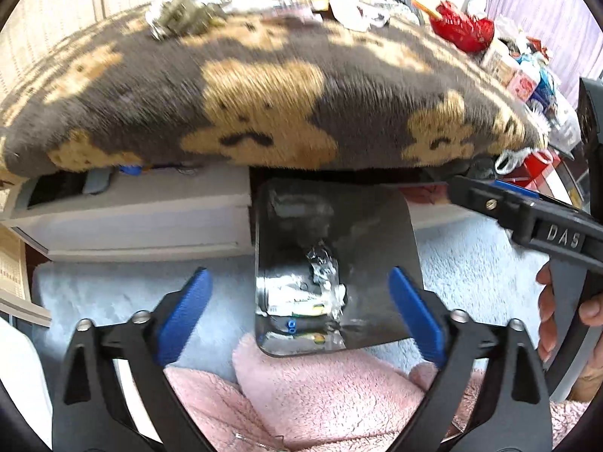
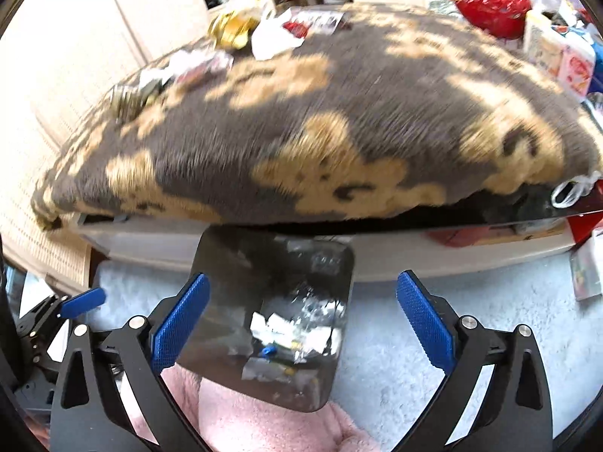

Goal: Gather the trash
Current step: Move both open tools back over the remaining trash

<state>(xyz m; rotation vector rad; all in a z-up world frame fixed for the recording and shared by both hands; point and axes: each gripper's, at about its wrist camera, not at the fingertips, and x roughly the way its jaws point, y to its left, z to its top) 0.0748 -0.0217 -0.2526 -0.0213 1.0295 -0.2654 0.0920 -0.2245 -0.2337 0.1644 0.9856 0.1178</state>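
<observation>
A dark bin (image 1: 377, 233) stands on the floor against the bed, with crumpled clear and white wrappers (image 1: 320, 286) lying inside. My left gripper (image 1: 297, 312) hangs open above it, nothing between its blue pads. In the right wrist view the same bin (image 2: 233, 263) and its wrappers (image 2: 294, 331) sit below my right gripper (image 2: 301, 324), also open and empty. More trash lies at the far side of the bed: a red wrapper (image 1: 463, 30), gold foil (image 2: 230, 30), silver foil (image 1: 177, 15) and white paper (image 2: 271, 37).
A grey blanket with tan bears (image 1: 264, 94) covers the bed and overhangs the bin. A white bed base (image 1: 150, 218) runs below it. Pink fleece (image 1: 320, 395) lies in front of the bin on a pale blue rug (image 1: 471, 263). Cartons (image 1: 524, 75) crowd the right.
</observation>
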